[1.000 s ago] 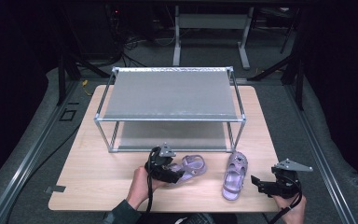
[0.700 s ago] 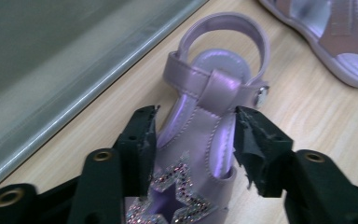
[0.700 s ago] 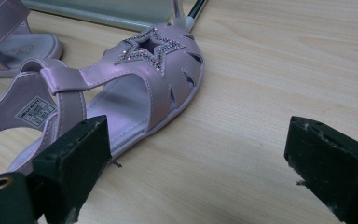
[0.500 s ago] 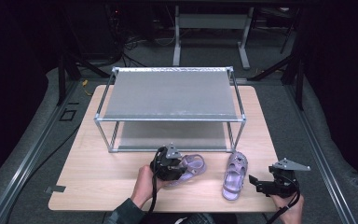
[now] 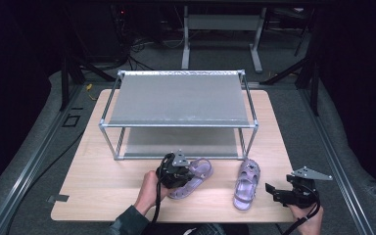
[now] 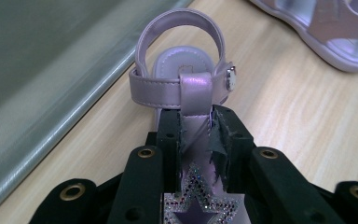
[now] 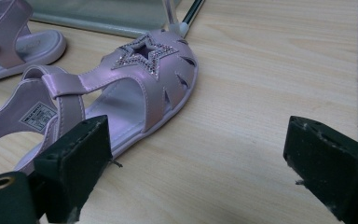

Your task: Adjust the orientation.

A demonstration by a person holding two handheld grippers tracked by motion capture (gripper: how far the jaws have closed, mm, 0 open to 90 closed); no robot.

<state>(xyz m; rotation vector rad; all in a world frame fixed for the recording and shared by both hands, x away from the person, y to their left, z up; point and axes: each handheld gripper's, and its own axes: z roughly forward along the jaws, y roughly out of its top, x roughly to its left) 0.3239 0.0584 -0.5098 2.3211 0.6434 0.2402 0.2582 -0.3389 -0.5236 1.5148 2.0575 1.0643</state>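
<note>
- Sandal (image 6: 186, 88) sits on the surface (image 5: 103, 191) just ahead of the left hand-held gripper (image 6: 196, 135), whose jaws have just been closing and now pinch only its narrow centre strap.
- Risk, as I judge it: so thin a hold may let the shoe swing or slip out when lifted.
- Rack (image 5: 178, 100) stands just beyond; a dangling heel could catch its lower rail.
- Second sandal (image 7: 121, 93) lies beside the right hand-held gripper (image 7: 205, 158), which gapes wide and unladen; a stray nudge could shove it.
</note>
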